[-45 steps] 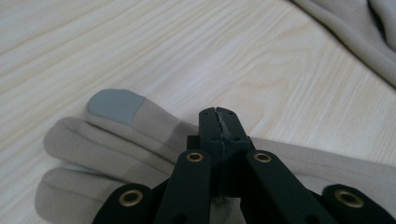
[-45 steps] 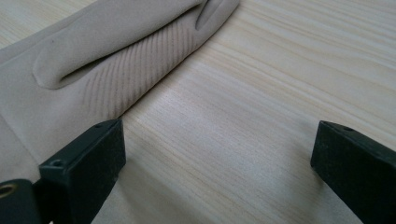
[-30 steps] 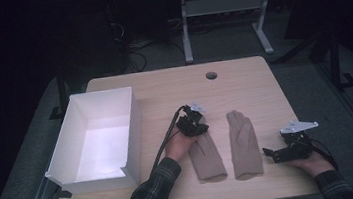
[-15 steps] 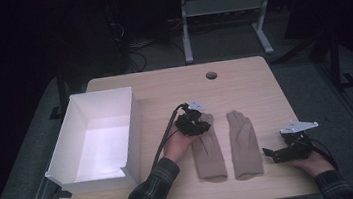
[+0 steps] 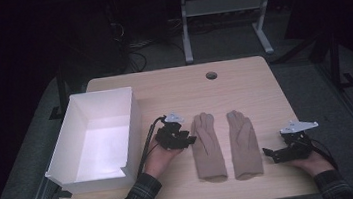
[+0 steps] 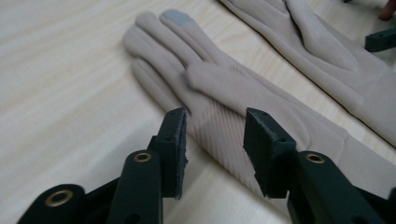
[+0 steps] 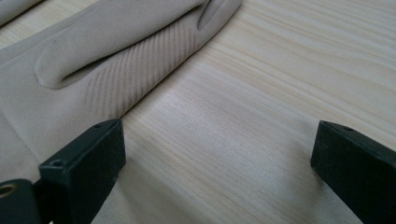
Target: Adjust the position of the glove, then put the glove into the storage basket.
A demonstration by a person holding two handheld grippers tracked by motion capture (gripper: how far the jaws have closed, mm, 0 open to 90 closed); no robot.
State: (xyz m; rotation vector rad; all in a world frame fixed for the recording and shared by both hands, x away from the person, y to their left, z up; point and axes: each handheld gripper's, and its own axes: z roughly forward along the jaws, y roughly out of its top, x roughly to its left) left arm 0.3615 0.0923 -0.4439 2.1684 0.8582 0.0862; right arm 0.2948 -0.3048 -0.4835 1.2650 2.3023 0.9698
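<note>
— Gloves! Two tan ones are lying flat on the wooden table point(image 5: 242, 79), side by side, fingers pointing away from the person. The left glove point(image 5: 206, 146) and the right glove point(image 5: 244, 144) are not touching each other.

— What is the left hand doing?

— The left hand point(image 5: 157, 158) is reaching in from the bottom, palm turned up, holding the left gripper point(image 5: 190, 139) just beside the left glove. Its jaws are sitting a little apart, with nothing between them, and they are pointing at the glove's ribbed edge.

— And the other one?

— The right hand point(image 5: 311, 160) is resting low by the table's right side, holding the right gripper point(image 5: 268, 152) near the right glove. Its jaws are spread wide over bare wood, and one jaw is sitting right at the glove's edge.

— What is that big thing?

— A white box point(image 5: 128, 130) is sitting open on the left side of the table.
</note>
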